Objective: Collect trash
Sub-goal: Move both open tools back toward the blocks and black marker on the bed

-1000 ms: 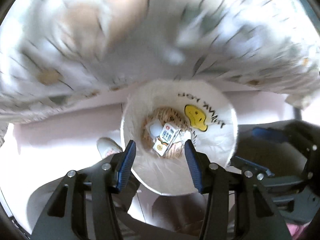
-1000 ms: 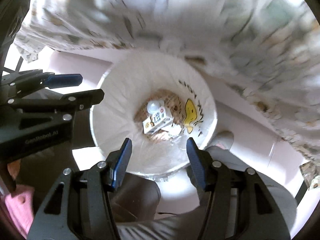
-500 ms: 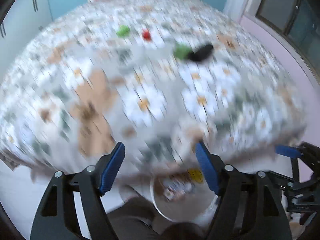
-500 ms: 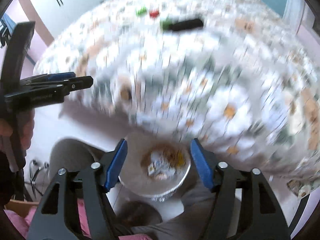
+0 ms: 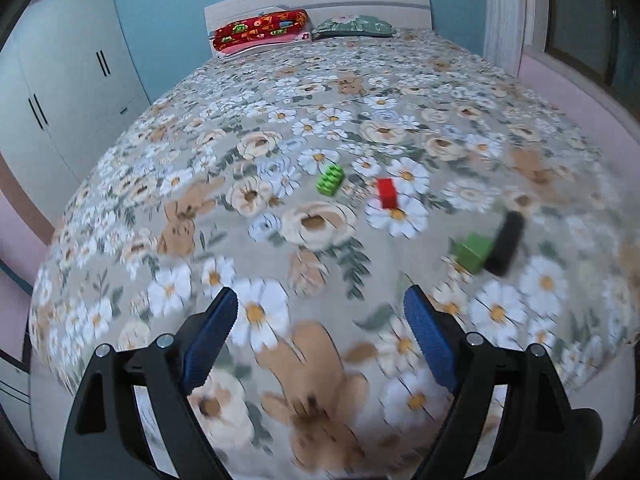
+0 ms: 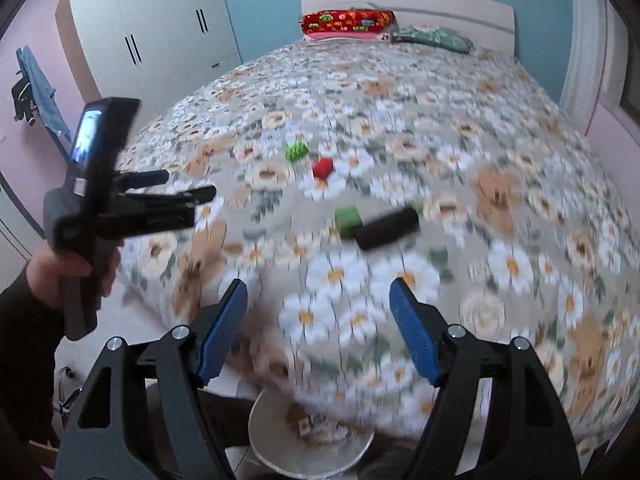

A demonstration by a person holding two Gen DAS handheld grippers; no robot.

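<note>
Done so far: a white-lined round trash bin [image 6: 312, 446] at the bottom centre of the right wrist view already holds a small carton and wrappers.
Left to collect: a light green toy brick [image 5: 330, 179], a red toy brick [image 5: 388, 193], a dark green block [image 5: 473, 252] and a black cylinder [image 5: 506, 243] lie mid-frame on the floral bedspread [image 5: 280, 120].
Left gripper [image 5: 320, 334]: lower frame, angled down over the bed's near edge; its jaws have just been opening, nothing between them.
Right gripper [image 6: 318, 326]: lower frame, above the bin; its jaws have just been opening too, empty.
</note>
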